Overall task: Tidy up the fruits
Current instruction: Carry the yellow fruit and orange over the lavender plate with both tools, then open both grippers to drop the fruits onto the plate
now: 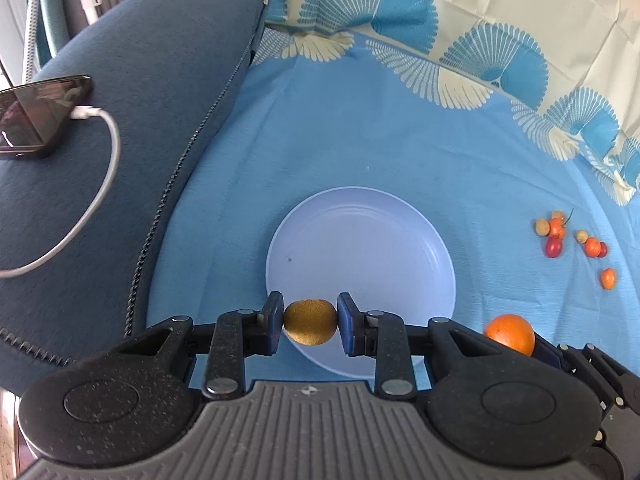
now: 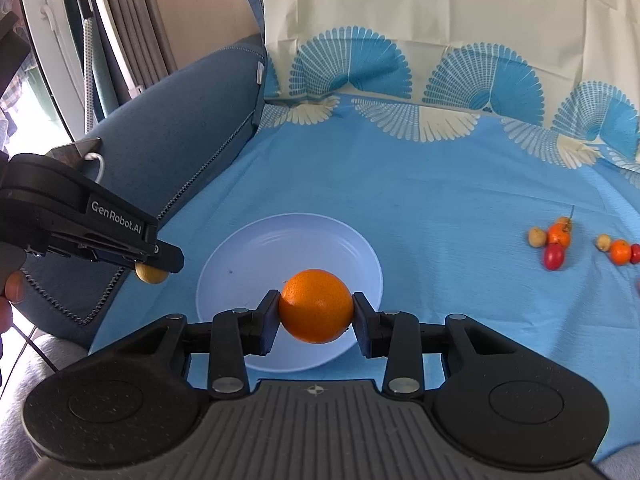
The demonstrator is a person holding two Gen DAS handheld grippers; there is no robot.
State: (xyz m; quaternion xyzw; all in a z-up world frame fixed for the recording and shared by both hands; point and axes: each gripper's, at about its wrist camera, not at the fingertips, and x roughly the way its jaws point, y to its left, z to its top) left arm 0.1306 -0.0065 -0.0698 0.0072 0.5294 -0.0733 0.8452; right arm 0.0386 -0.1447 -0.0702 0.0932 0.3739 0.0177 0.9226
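Note:
My left gripper point(image 1: 310, 322) is shut on a brown kiwi point(image 1: 310, 322) and holds it over the near rim of a pale blue plate point(image 1: 360, 248). The right gripper point(image 2: 315, 312) is shut on an orange point(image 2: 316, 306), above the near part of the same plate point(image 2: 256, 256). In the left wrist view the orange point(image 1: 510, 332) shows at the lower right, beside the plate. From the right wrist view the left gripper point(image 2: 154, 266) stands at the left with the kiwi point(image 2: 150, 274) under its fingers. Nothing lies in the plate.
Several small red, orange and yellow fruits point(image 1: 572, 240) lie scattered on the blue cloth point(image 1: 360, 140) at the right. A dark blue cushion point(image 1: 120, 160) at the left carries a phone point(image 1: 36, 116) with a white cable point(image 1: 100, 168). A finger point(image 2: 14, 288) shows at the far left.

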